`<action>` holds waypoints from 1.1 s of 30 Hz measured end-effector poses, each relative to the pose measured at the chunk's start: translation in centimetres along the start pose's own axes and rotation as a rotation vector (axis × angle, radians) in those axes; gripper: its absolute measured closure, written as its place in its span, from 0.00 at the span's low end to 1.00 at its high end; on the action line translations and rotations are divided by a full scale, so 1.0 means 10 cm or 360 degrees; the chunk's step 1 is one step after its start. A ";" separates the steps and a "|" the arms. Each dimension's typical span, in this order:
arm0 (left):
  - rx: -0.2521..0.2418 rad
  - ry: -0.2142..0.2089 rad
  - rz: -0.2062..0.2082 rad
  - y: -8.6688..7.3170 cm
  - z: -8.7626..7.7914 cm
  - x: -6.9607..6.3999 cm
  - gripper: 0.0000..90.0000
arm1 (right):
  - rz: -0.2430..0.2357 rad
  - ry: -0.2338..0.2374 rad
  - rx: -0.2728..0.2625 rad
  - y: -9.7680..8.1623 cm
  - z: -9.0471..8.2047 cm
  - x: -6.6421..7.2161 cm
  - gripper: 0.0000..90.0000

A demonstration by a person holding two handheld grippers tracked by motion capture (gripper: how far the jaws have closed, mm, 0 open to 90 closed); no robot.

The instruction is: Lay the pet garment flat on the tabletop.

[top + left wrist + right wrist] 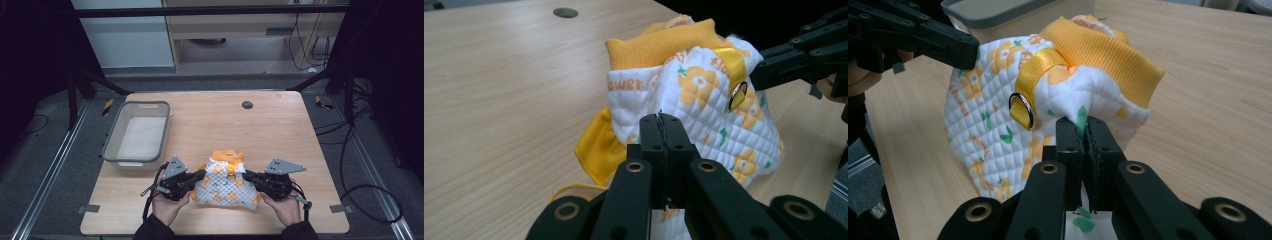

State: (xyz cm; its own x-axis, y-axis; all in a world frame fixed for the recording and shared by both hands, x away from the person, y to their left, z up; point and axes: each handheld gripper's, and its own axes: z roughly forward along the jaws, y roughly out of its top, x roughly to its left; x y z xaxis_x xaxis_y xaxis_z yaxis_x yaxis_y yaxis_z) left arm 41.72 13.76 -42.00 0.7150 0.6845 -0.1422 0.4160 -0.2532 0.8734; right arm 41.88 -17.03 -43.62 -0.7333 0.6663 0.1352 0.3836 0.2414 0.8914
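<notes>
A small quilted garment [226, 183], white with orange flowers, orange ribbed trim and a yellow strap with a metal ring [1023, 110], hangs between both grippers just above the near part of the wooden table [280, 125]. My left gripper [201, 176] is shut on its left edge; in the left gripper view the jaws pinch the white quilted cloth [704, 100]. My right gripper [248, 176] is shut on its right edge, with white cloth [998, 135] squeezed between the jaws. A hand holds each gripper from below.
A grey plastic bin [138, 134] with a pale bottom stands at the table's left side, behind the left gripper. A dark round grommet [247, 105] sits in the far table top. Metal rails and cables run along the floor on both sides.
</notes>
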 end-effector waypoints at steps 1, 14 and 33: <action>-0.0007 0.0007 0.0007 0.01 -0.01 -0.01 1.00 | -0.0004 0.0000 -0.0006 0.01 -0.01 0.00 0.96; -0.0164 0.0150 0.0163 0.48 -0.15 -0.04 1.00 | -0.0029 -0.0046 -0.0195 0.41 -0.07 -0.02 0.96; -0.0126 0.0480 -0.0056 0.53 0.13 0.64 0.48 | -0.0031 -0.0525 -0.0182 0.63 0.20 -0.48 0.66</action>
State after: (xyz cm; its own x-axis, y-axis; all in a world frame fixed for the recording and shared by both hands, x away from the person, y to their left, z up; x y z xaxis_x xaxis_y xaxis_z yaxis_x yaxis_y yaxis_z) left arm 49.21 15.88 -38.90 0.4971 0.8668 -0.0388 0.3839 -0.1796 0.9057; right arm 48.94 -17.34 -39.54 -0.5119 0.8589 -0.0126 0.2924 0.1880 0.9377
